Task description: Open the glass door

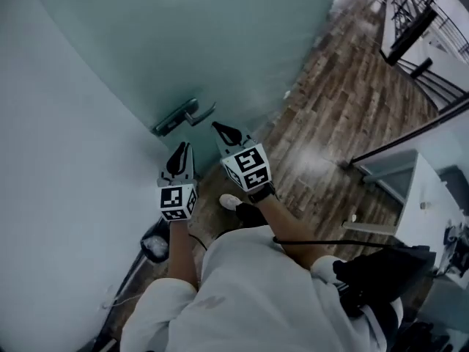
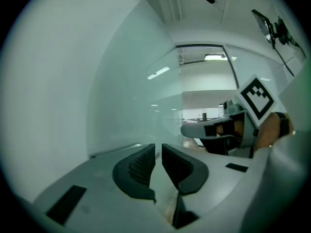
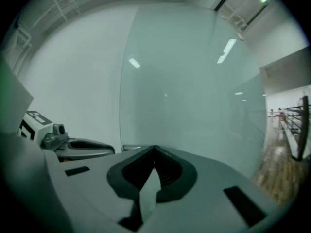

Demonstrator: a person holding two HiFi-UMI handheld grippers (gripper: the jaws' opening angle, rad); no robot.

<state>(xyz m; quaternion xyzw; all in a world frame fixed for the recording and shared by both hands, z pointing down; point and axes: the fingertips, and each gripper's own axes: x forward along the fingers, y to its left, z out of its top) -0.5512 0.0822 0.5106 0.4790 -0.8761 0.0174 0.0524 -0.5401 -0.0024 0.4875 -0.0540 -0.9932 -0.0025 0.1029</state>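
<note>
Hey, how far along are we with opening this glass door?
Nothing looks done yet: the door handle is untouched. In hand: both grippers are held just short of it, the right gripper shut and nearest the lever, the left gripper with its jaws slightly apart and empty. Left to do: press the handle down and swing the glass door open.
</note>
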